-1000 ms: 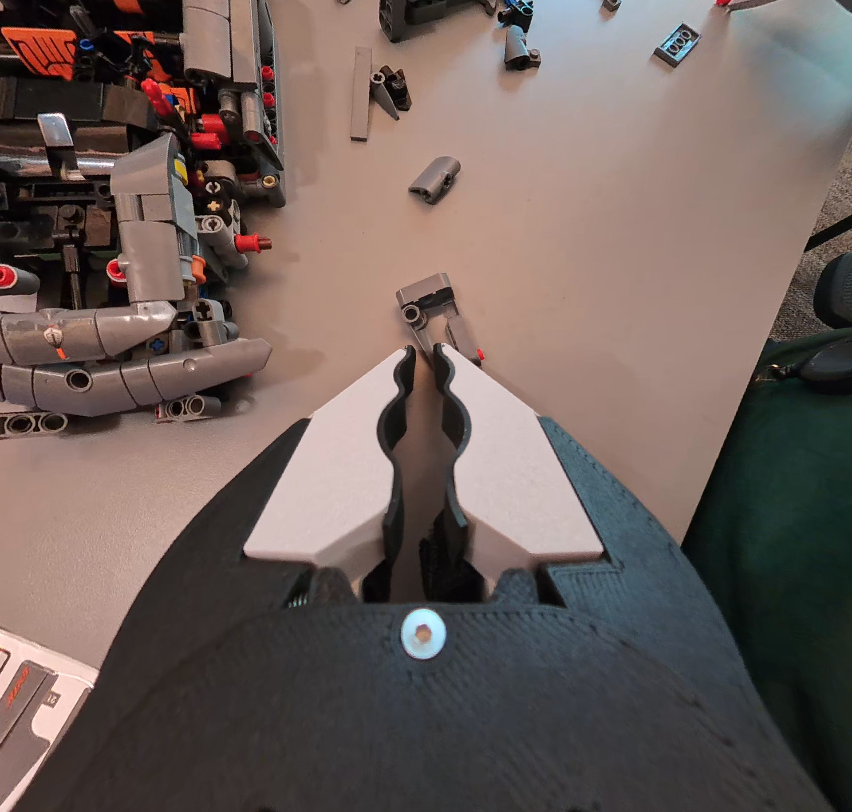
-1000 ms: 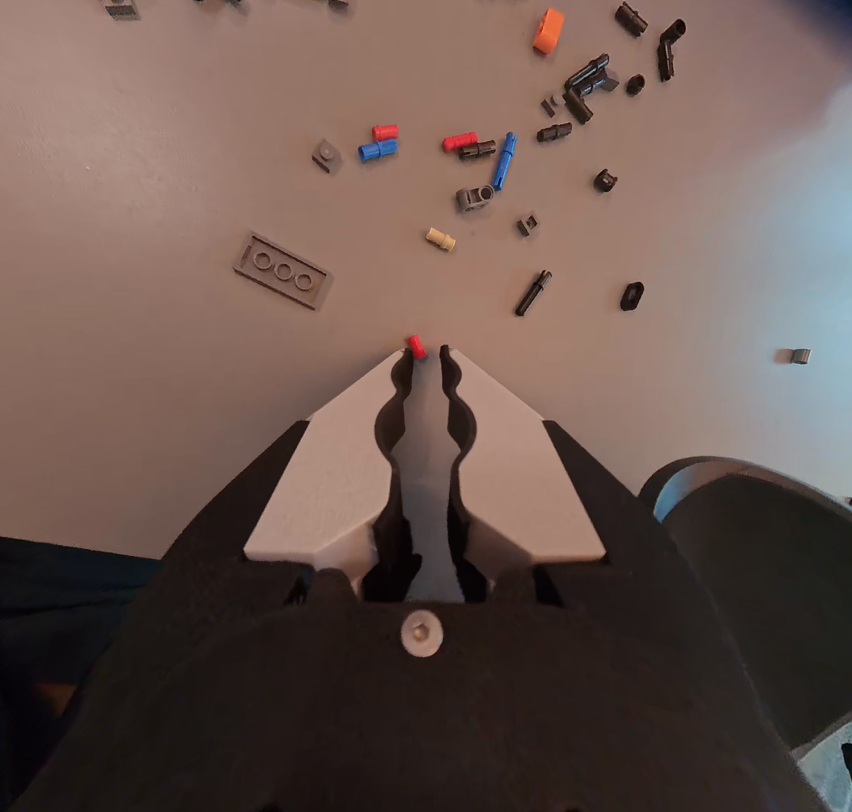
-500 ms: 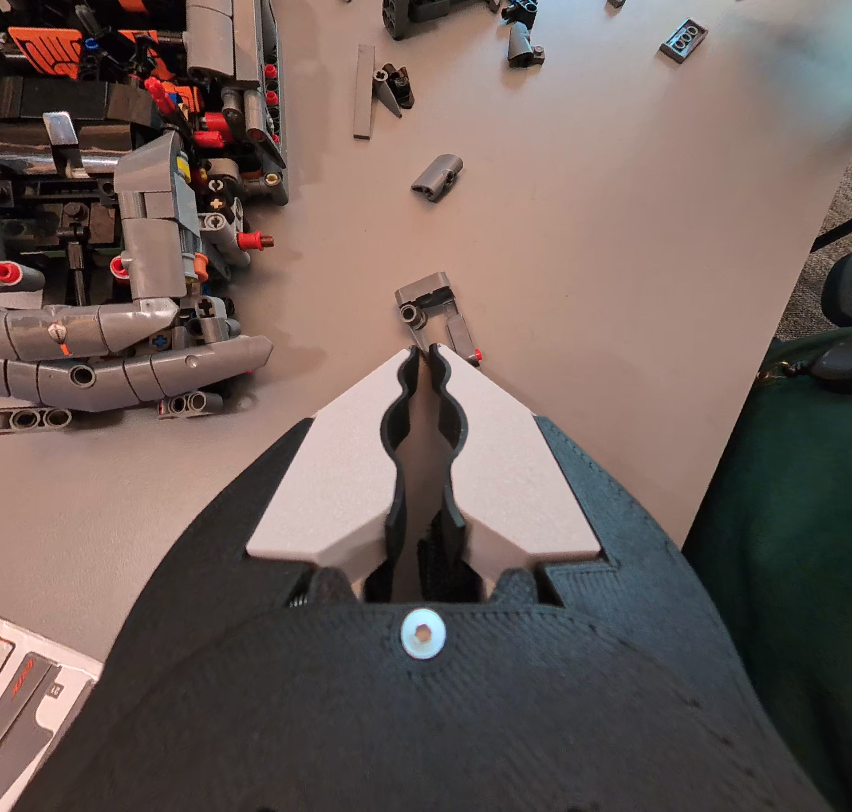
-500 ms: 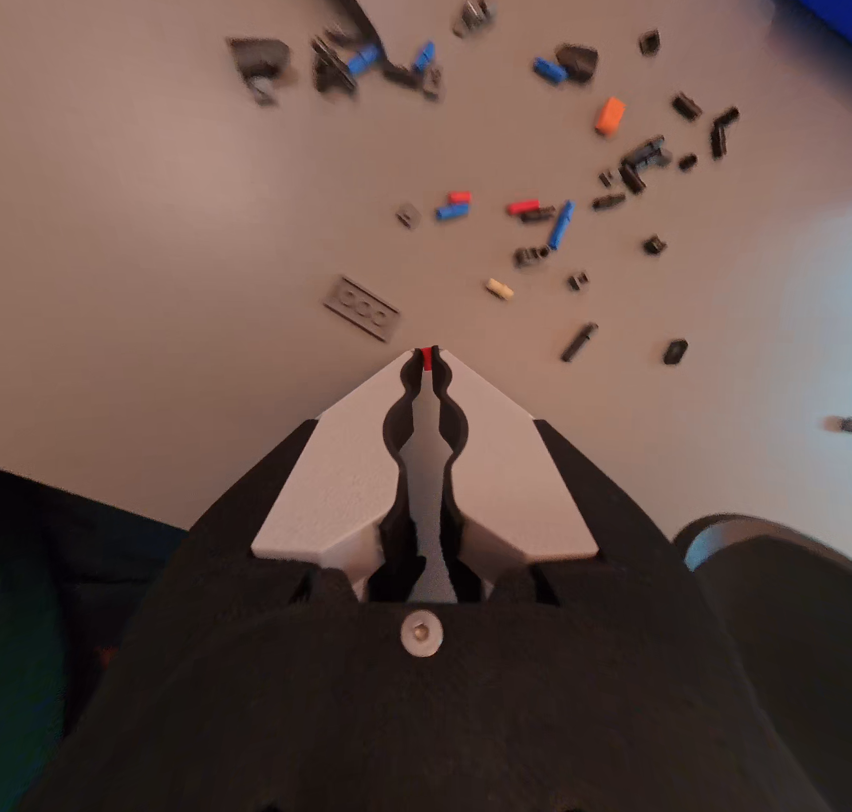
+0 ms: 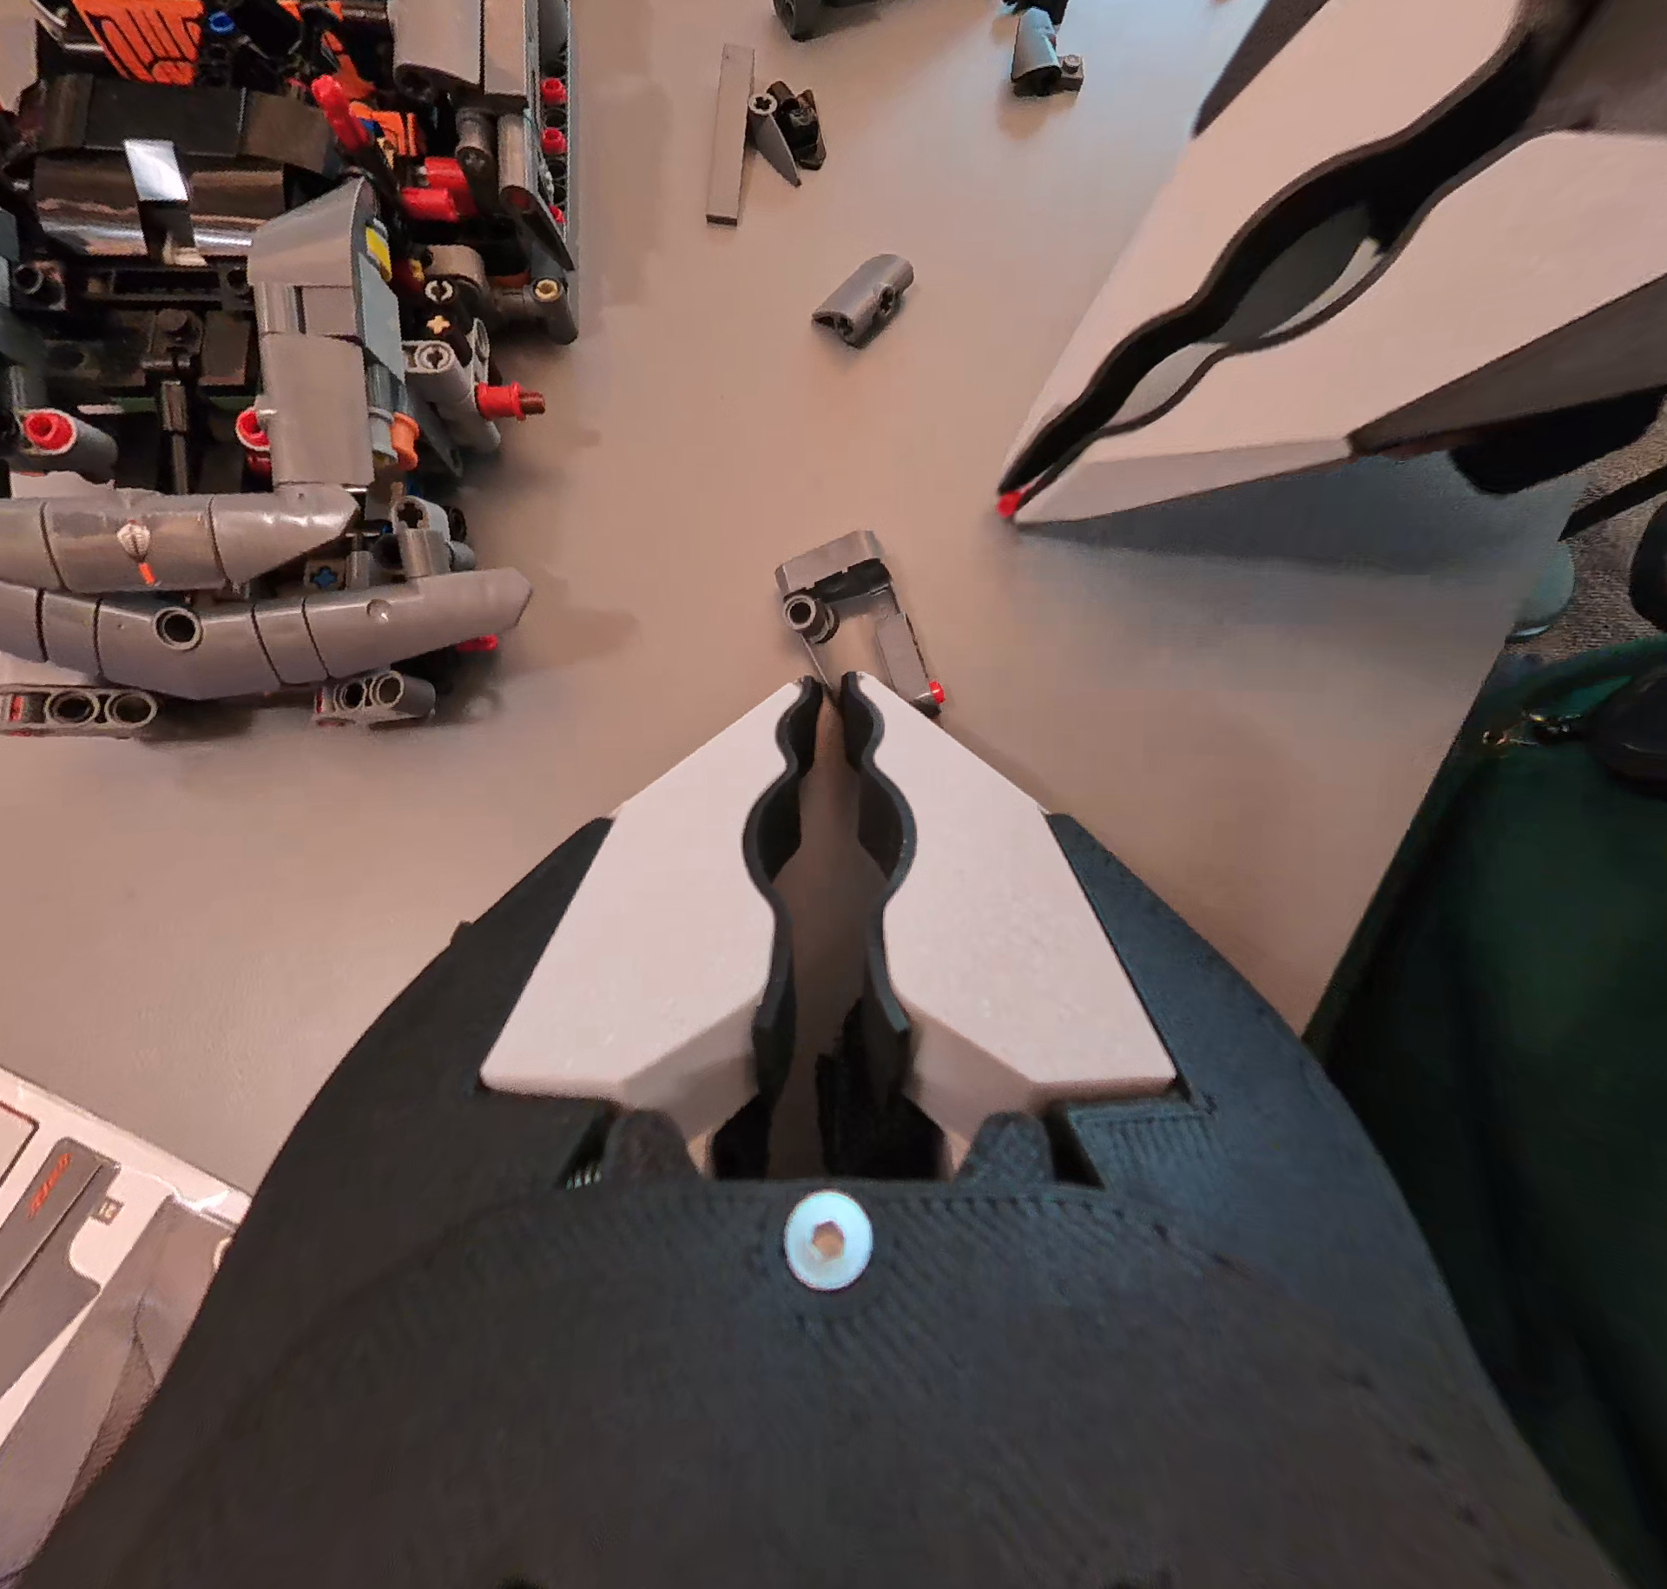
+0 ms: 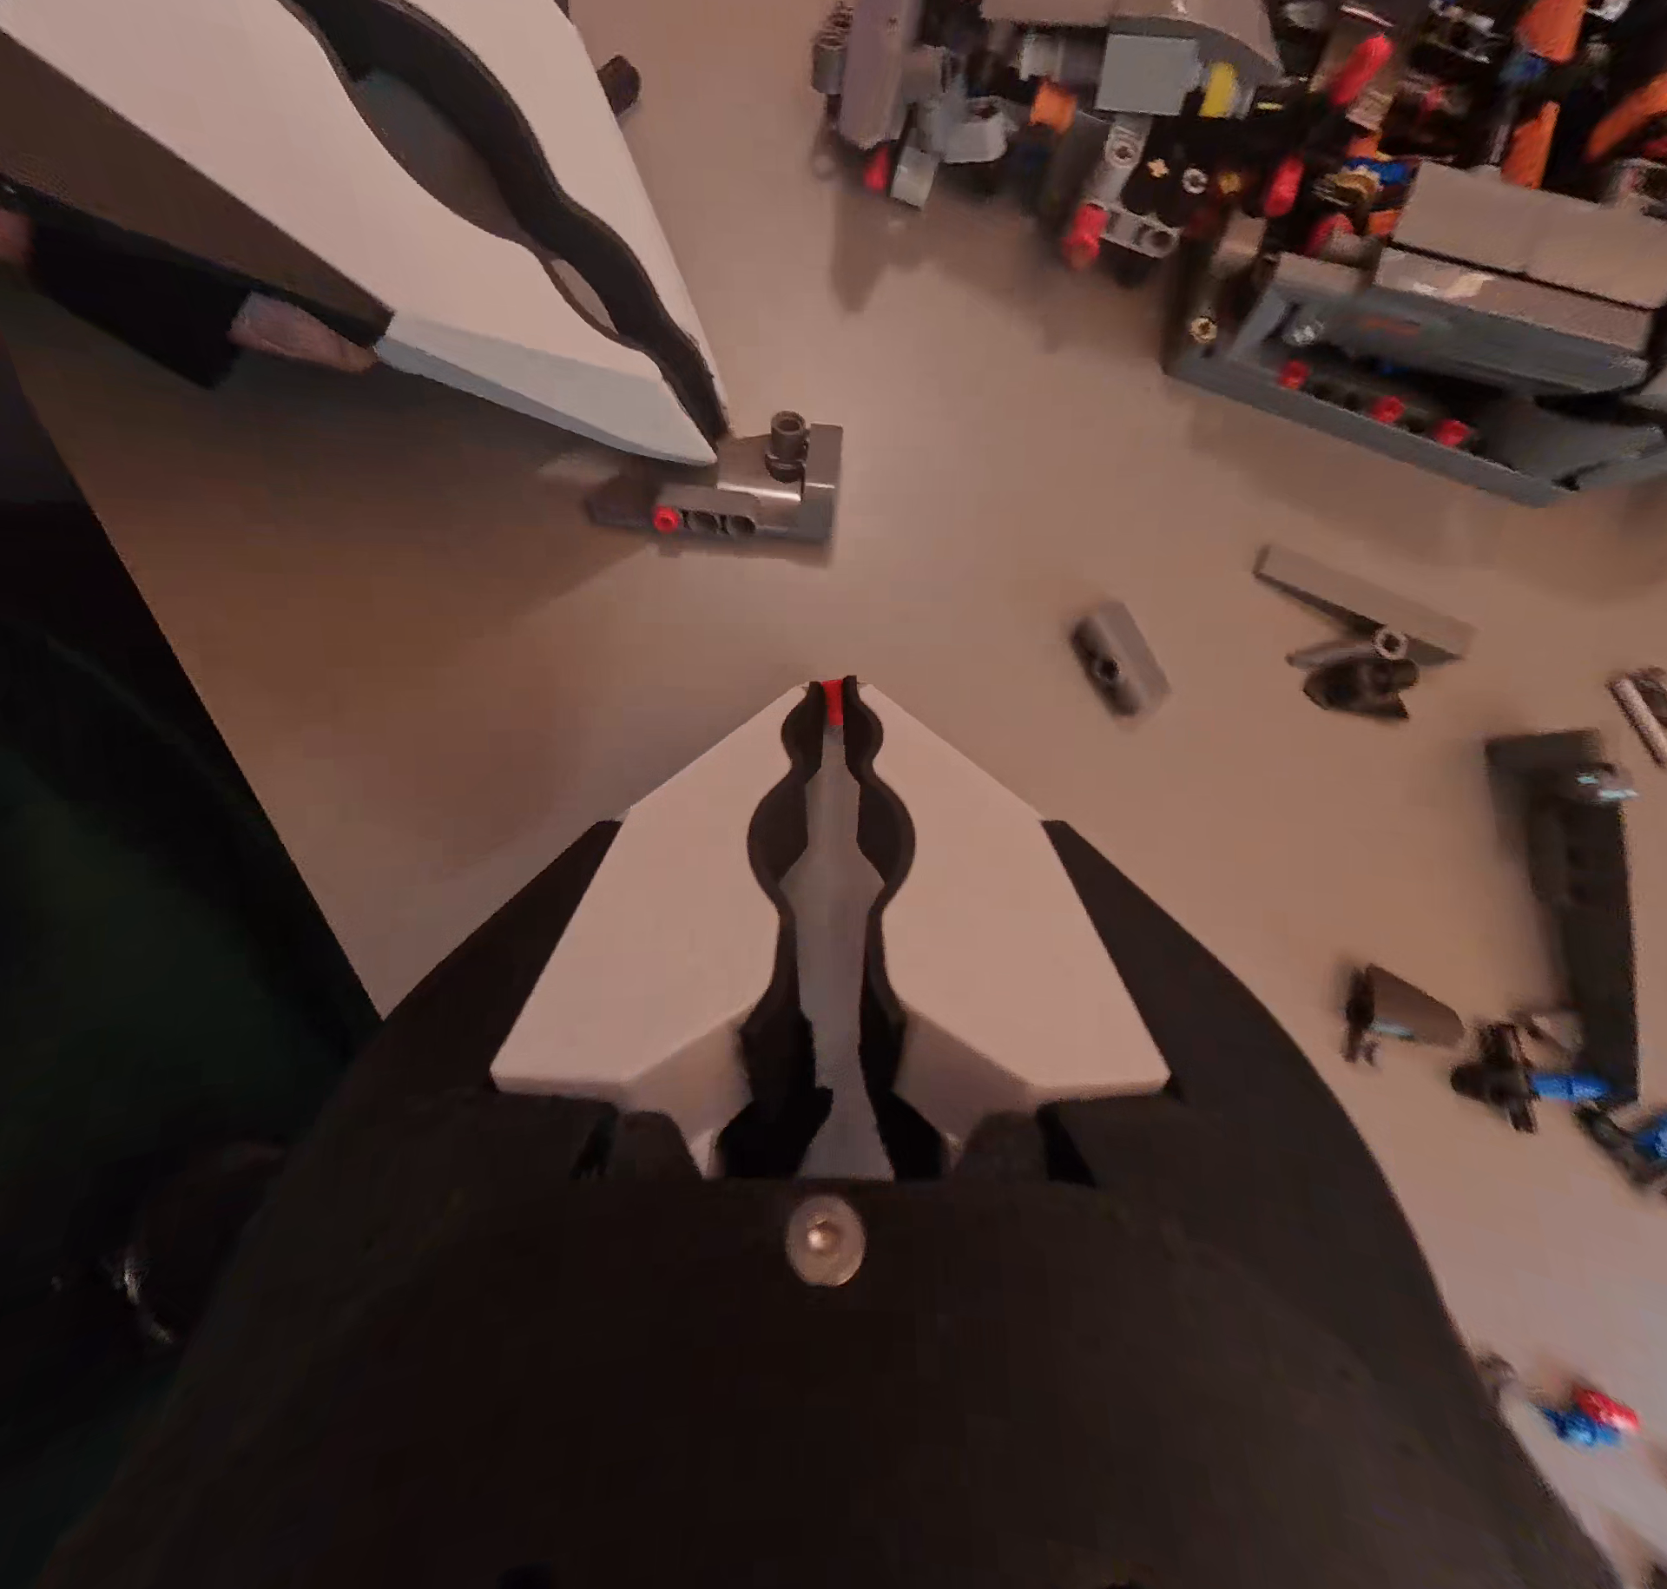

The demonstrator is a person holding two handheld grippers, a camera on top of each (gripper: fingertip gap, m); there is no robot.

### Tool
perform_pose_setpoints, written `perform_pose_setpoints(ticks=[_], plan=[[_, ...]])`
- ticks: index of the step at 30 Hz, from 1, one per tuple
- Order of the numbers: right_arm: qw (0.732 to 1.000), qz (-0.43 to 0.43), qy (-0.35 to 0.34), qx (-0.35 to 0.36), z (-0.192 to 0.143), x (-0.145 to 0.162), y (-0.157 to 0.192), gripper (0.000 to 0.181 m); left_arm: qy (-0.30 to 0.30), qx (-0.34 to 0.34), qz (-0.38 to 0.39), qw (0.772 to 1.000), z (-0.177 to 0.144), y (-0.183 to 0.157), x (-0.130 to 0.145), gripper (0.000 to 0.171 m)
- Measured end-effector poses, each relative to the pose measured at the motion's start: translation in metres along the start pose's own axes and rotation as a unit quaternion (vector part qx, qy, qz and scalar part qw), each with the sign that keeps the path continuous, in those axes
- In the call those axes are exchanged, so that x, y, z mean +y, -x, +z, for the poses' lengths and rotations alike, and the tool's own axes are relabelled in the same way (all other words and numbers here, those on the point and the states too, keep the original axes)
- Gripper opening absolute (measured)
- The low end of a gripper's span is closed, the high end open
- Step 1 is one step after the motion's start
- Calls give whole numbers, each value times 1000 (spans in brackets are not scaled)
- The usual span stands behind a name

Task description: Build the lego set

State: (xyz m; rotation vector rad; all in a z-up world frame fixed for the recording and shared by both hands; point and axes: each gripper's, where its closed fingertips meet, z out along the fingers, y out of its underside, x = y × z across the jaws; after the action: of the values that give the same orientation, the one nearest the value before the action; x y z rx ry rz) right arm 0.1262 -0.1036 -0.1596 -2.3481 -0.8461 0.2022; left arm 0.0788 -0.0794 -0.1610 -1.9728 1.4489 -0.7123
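Observation:
My left gripper [image 5: 830, 687] is shut on the thin end of a small grey sub-assembly [image 5: 843, 594] that lies on the table, with a red pin in its far side. The right wrist view shows it too [image 6: 758, 495], with the left gripper's tip [image 6: 713, 450] at its end. My right gripper [image 6: 837, 689] is shut on a small red pin [image 6: 835, 705] and hovers just short of the sub-assembly. In the left wrist view the right gripper [image 5: 1015, 495] comes in from the upper right with the red pin [image 5: 1008, 505] at its tip.
The large grey, black and orange model car [image 5: 271, 373] fills the left side, and shows at the right wrist view's top right [image 6: 1353, 192]. Loose parts lie beyond: a grey curved piece [image 5: 861, 299], a flat grey bar [image 5: 731, 134], a dark panel [image 6: 1570, 896]. A booklet [image 5: 72, 1230] lies near left. There is about 6 centimeters between the tips of the two grippers. My right tips are roughly 6 centimeters from the grey curved piece [image 5: 861, 299]. It turns up in the right wrist view [image 6: 1109, 638] as well.
My right gripper shut on the red pin, lifted it and swung over from the loose parts to the sub-assembly. My left gripper closed on the sub-assembly's thin end.

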Motion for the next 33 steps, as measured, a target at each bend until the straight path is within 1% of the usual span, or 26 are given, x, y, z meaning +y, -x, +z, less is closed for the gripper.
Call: perform_pose_setpoints(ticks=[4,6,8,13,16,20,22,29,33], plan=[[1000,3,-4,-13,4,-2,3,3,-1,1,5,1000,0,-1,0,8],[1000,9,-5,-12,3,-1,1,11,-1,4,1,1000,0,-1,0,9],[1000,10,-6,-18,1,2,1,14,-2,9,-3,1000,0,-2,-1,12],[999,13,-17,-33,-4,4,0,12,-1,12,-6,1000,1,-3,-2,15],[999,-12,-28,-44,-4,1,5,12,-2,14,-10,1000,1,-3,-2,16],[998,-28,-18,-48,0,2,4,10,0,16,-9,1000,2,-3,-3,16],[997,-32,-19,-67,1,2,8,3,2,16,-7,1000,3,-3,-4,16],[996,-38,-26,-81,1,1,9,3,4,15,-10,1000,4,-4,-5,16],[995,-33,-38,-83,3,-2,9,3,3,24,-28,999,5,-7,-7,25]])
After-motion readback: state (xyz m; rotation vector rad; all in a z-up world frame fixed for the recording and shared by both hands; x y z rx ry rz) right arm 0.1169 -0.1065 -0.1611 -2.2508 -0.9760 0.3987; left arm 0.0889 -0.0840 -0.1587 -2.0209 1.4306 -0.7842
